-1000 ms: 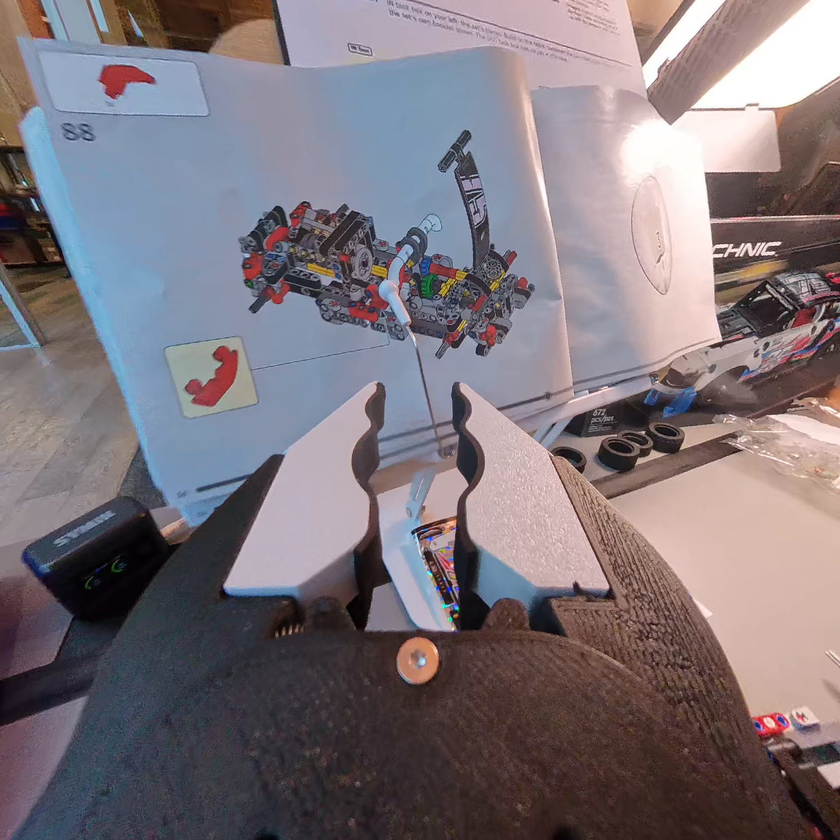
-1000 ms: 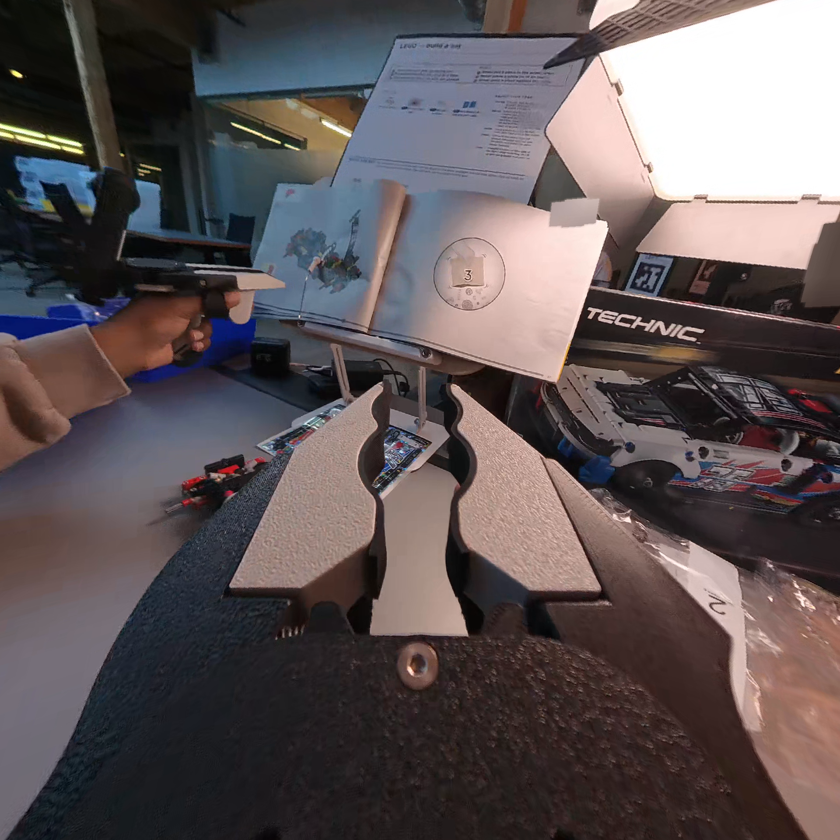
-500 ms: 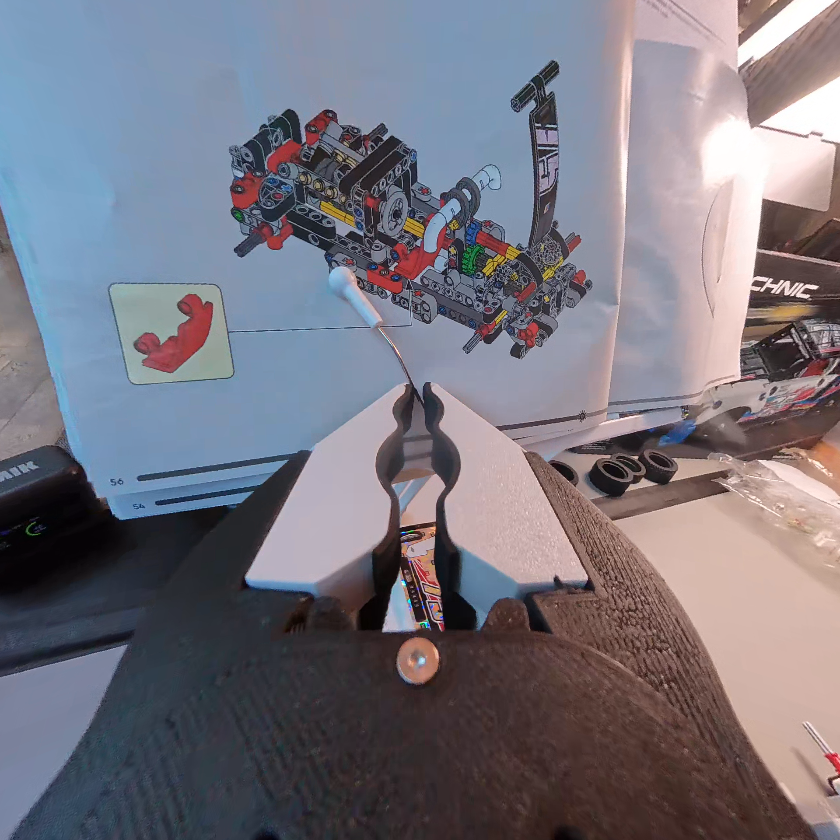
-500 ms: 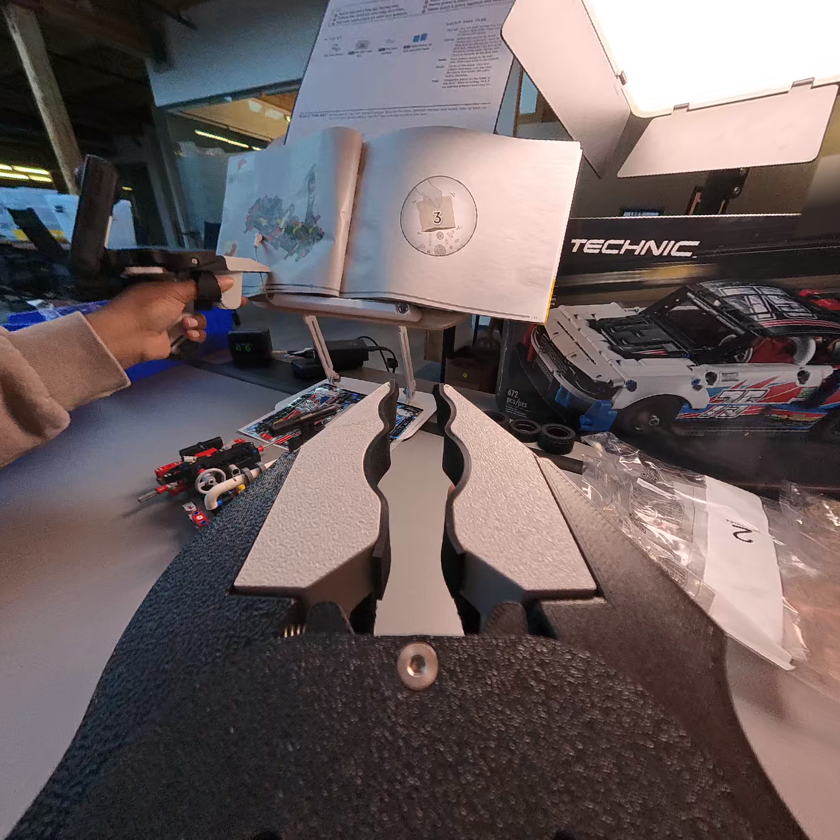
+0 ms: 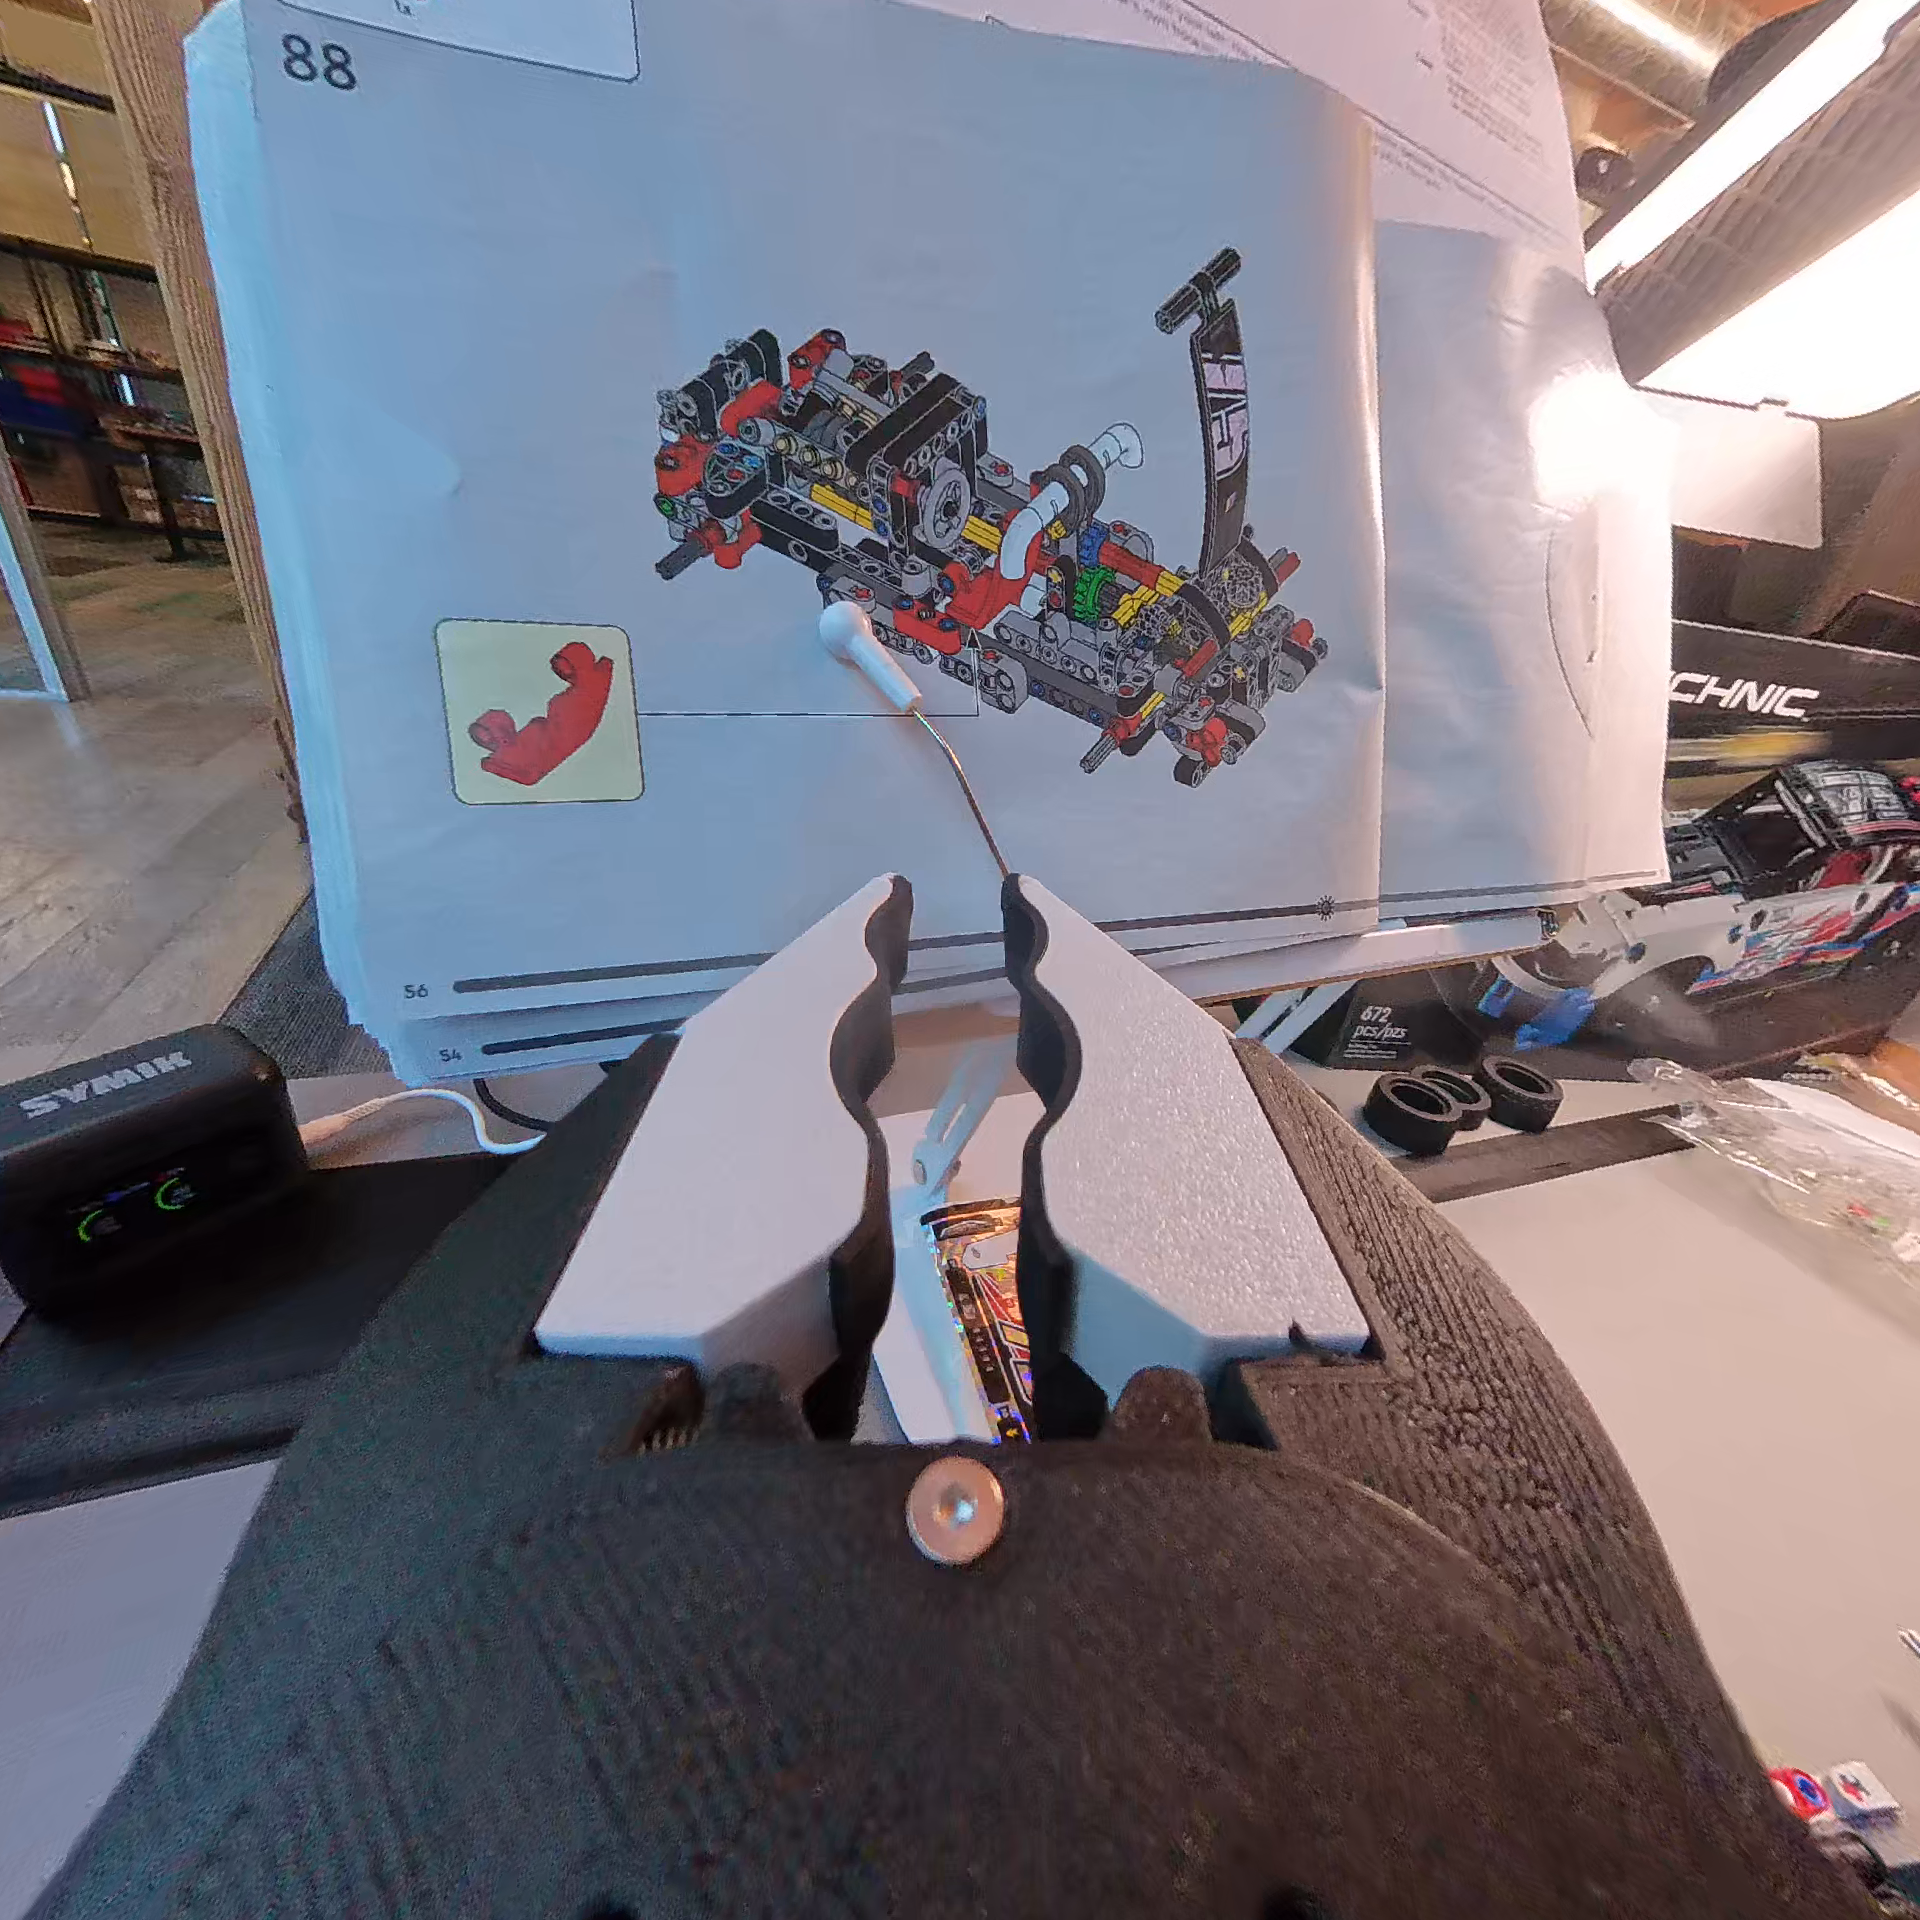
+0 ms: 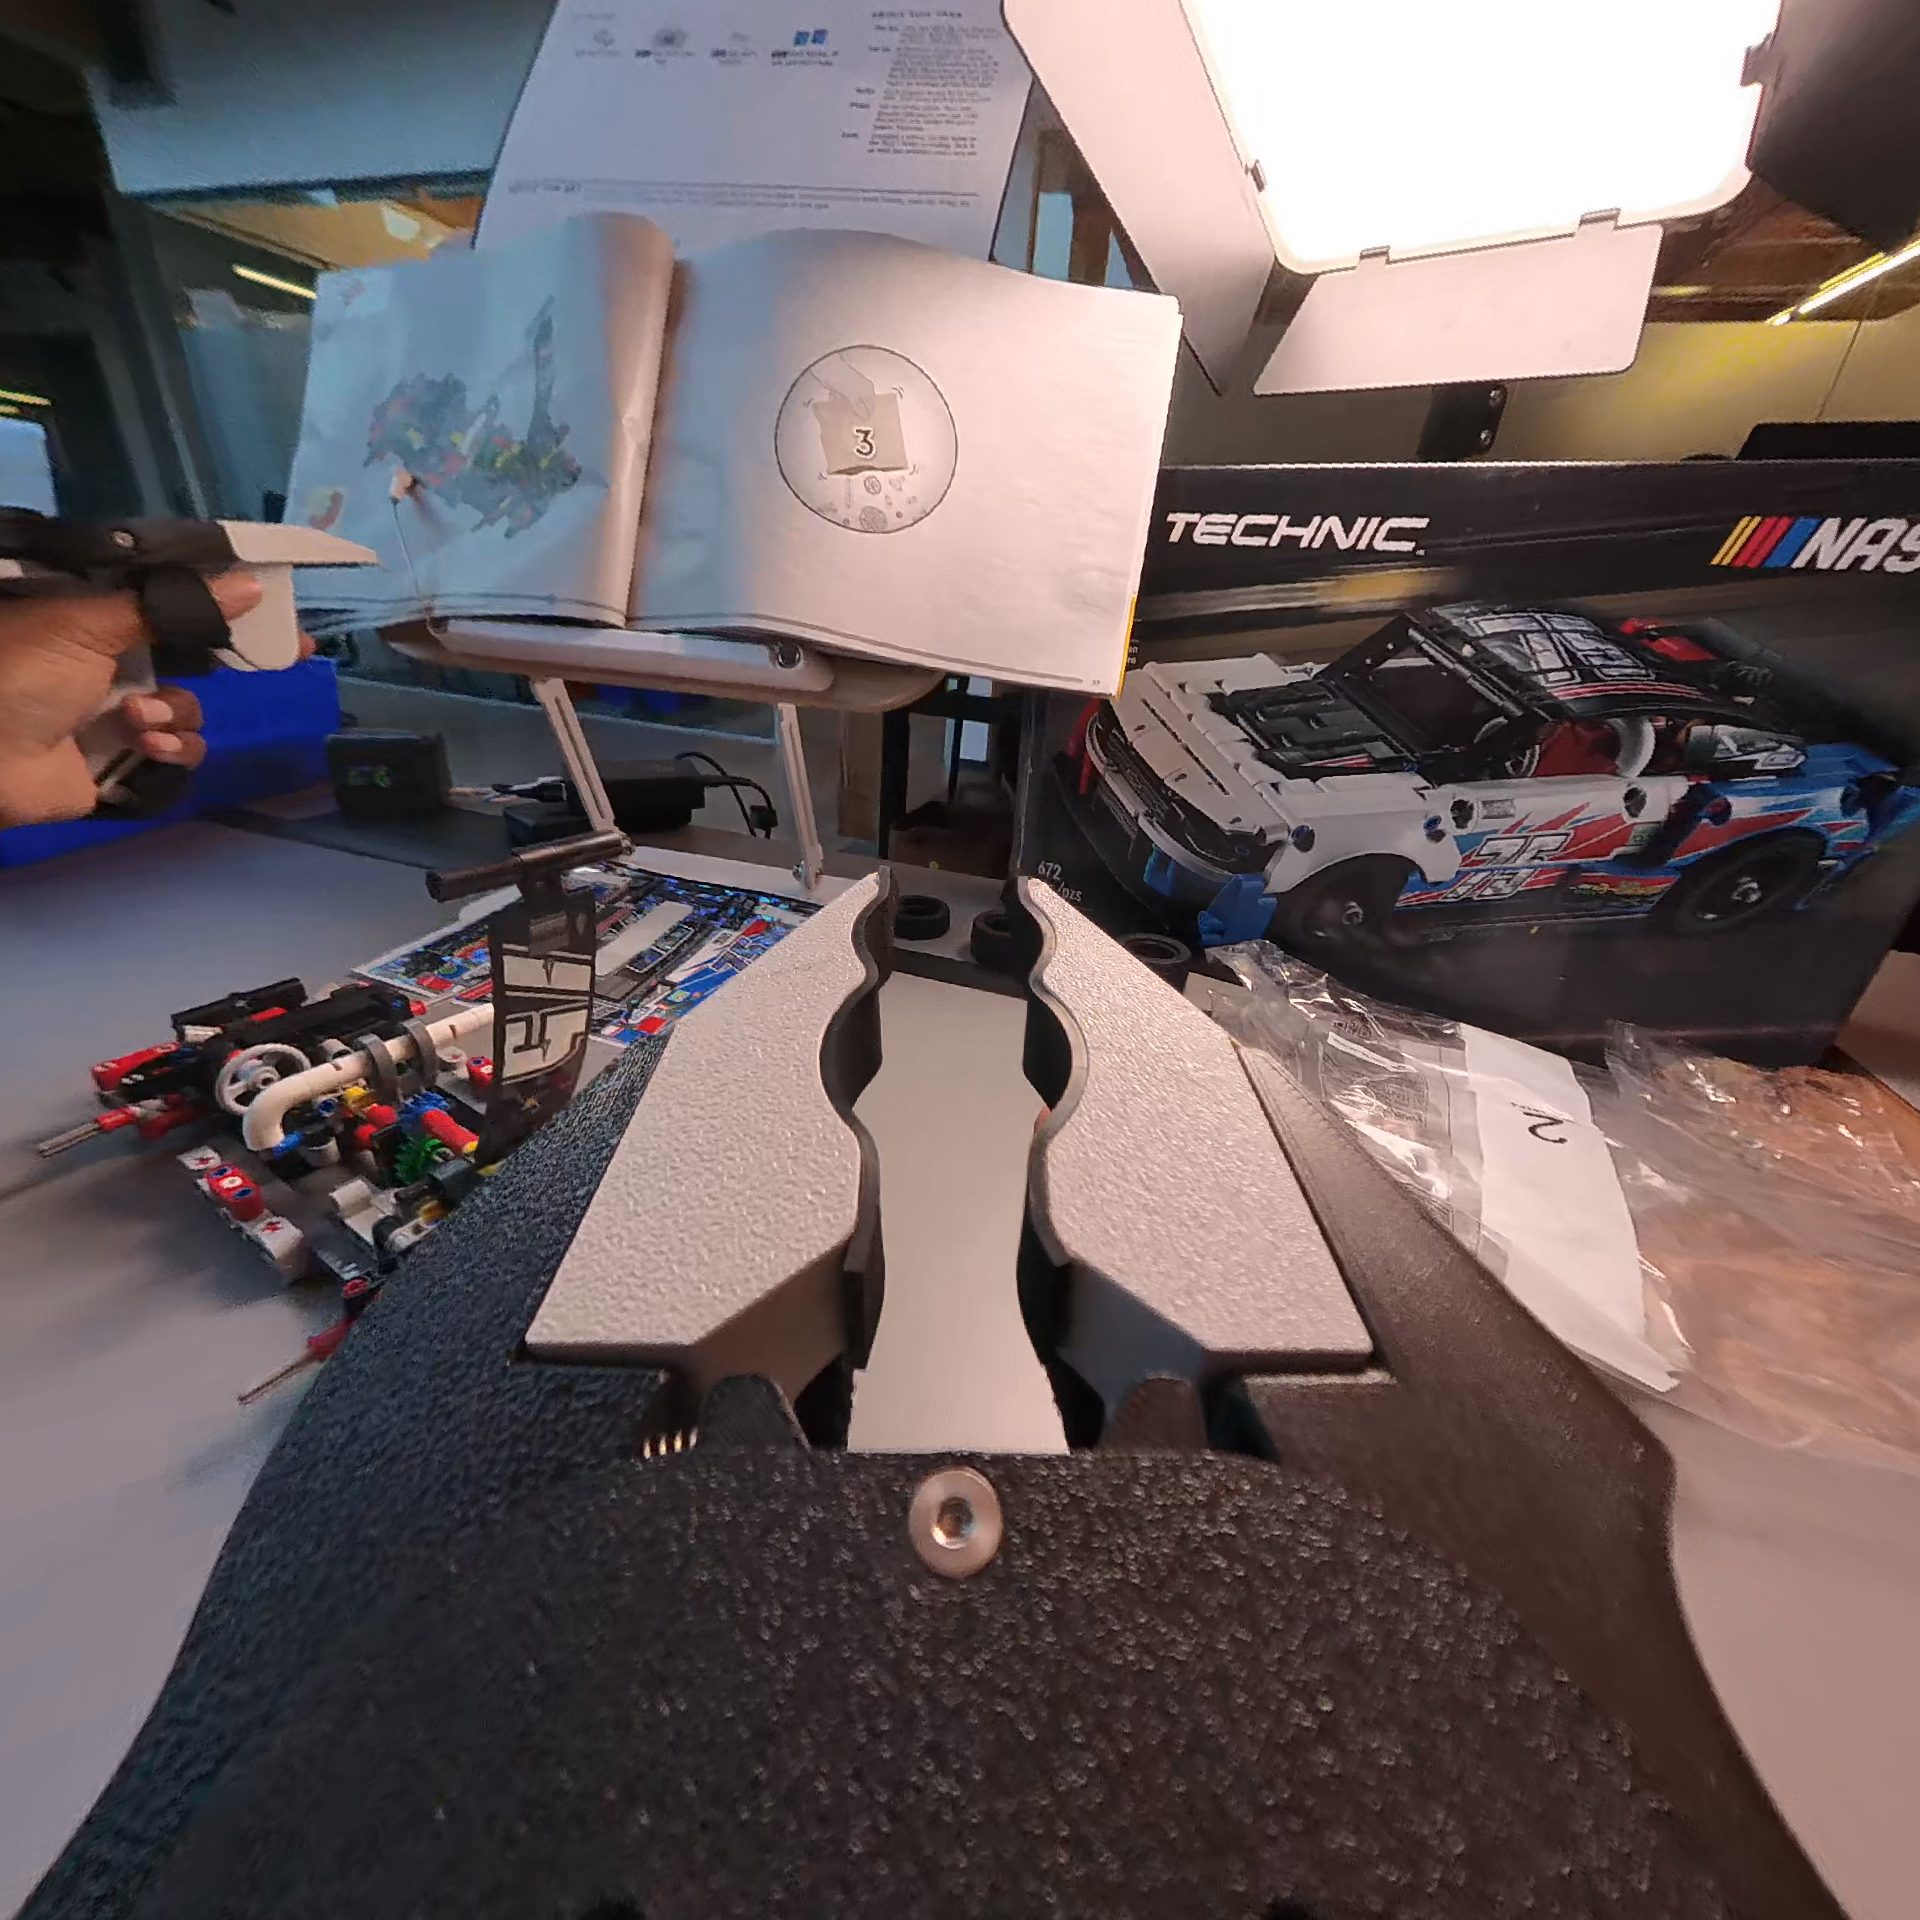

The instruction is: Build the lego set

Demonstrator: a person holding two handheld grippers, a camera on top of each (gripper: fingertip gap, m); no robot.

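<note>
The open instruction booklet (image 5: 831,520) stands on a white stand in front of my left gripper (image 5: 954,883). The gripper is open and empty, its tips just below the page's bottom edge, beside the stand's wire page holder with a white tip (image 5: 868,649). The partly built black, red and white lego chassis (image 6: 312,1081) lies on the grey table left of my right gripper (image 6: 954,883), which is open and empty above the table. The left gripper also shows in the right wrist view (image 6: 260,561), held by a hand at the booklet's left page.
A sticker sheet (image 6: 644,935) lies under the stand. Black tyres (image 5: 1455,1096) sit by the set's box (image 6: 1507,748). Clear plastic bags (image 6: 1558,1143) lie at the right. A black device (image 5: 145,1153) with a white cable stands at the left. About 45 cm separates my left fingertips from my right.
My left gripper was shut at the wire page holder half a second ago and has opened and drawn back a little. The right gripper has tilted down, bringing the chassis into view.
</note>
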